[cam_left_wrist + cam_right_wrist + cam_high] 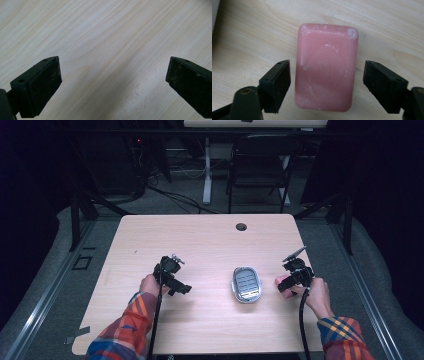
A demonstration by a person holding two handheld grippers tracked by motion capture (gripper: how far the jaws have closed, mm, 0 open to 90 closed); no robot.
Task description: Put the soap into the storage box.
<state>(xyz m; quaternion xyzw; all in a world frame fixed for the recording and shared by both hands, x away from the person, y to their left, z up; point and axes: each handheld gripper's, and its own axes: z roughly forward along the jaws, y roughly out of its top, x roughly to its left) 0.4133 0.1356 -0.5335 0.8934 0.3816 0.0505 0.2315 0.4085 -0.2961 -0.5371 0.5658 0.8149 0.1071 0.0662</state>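
A pink bar of soap [326, 67] lies flat on the wooden table [387, 25], lengthways between the jaws of my right gripper [327, 77]. Both pads [280, 82] stand a little off the bar's long sides, with a thin strip of table showing on each side, so the gripper is open around it. In the high view the soap [277, 281] peeks out pink at the tip of the right gripper [283, 284], just right of a silver soap dish [246, 284]. My left gripper [181, 289] rests left of the dish, and its jaws [113, 71] stand wide open over bare wood.
The table [200, 240] has a cable hole [241, 226] near its far edge. A dark chair [260, 165] and a desk leg [206, 170] stand beyond it. Cables trail from both grippers toward the near edge.
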